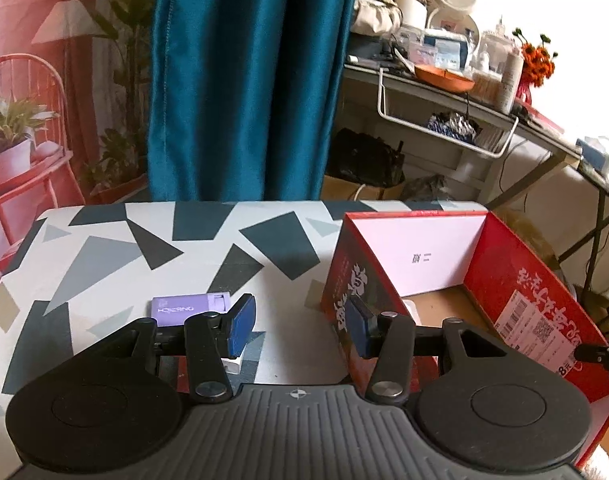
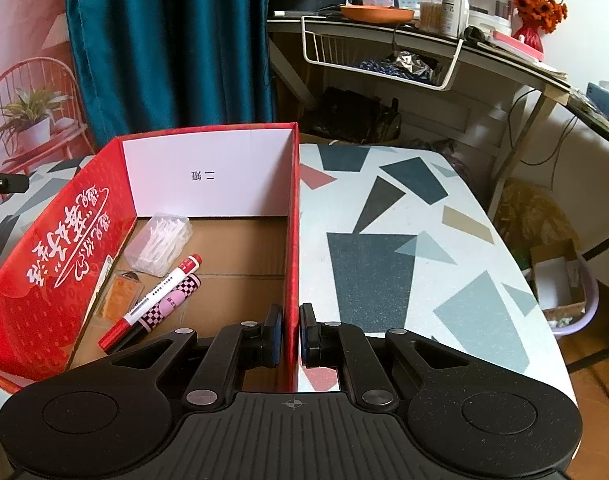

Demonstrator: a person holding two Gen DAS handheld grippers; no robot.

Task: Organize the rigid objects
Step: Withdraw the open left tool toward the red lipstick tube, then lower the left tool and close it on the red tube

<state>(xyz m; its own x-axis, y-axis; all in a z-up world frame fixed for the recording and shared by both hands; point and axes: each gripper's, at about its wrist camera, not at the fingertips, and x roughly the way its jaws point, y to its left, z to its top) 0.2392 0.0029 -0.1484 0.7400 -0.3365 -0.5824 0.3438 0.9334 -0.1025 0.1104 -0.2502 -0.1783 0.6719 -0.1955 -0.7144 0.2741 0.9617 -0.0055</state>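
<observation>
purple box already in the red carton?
No: the purple box lies on the patterned table, left of the red carton.

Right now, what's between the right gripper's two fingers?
The red box's right side wall; the right gripper is shut on it, shown in the right wrist view.

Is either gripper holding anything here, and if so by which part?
The right gripper is shut on the red box, pinching its right side wall at the top edge. The left gripper is open, holding nothing.

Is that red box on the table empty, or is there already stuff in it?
Not empty. The red box holds a marker, a clear pack of cotton swabs and a few other small items on its cardboard floor.
</observation>
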